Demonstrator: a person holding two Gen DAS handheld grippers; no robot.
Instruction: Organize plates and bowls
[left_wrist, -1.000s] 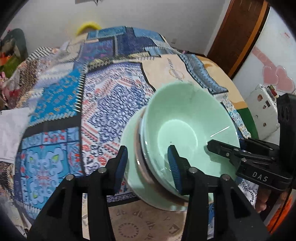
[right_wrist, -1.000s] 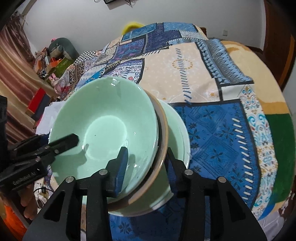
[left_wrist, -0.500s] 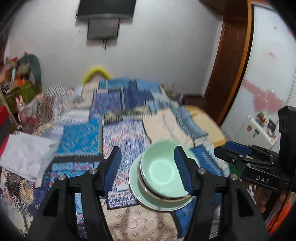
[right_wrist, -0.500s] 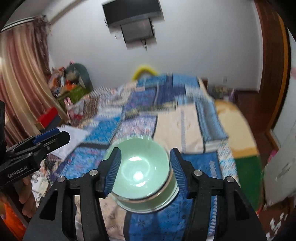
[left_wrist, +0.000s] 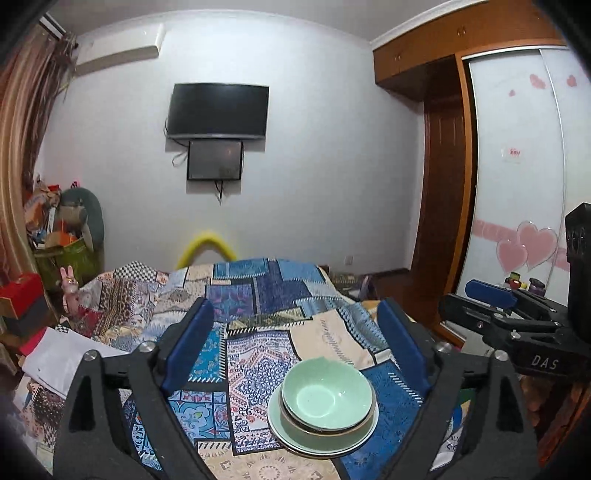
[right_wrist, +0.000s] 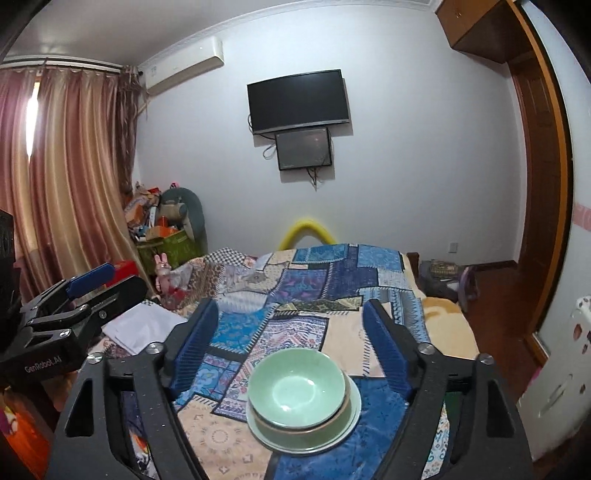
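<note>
Both tools have let go and pulled back from the green bowl (left_wrist: 327, 395), left tool (left_wrist: 295, 347) and right tool (right_wrist: 291, 347) still spreading, nothing between them. Bowl sits nested on the plates (right_wrist: 347, 421), upon the bed's quilt (left_wrist: 258, 354); stacking looks finished.

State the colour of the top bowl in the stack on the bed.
Pale mint green; the bowl shows best in the right wrist view.
</note>
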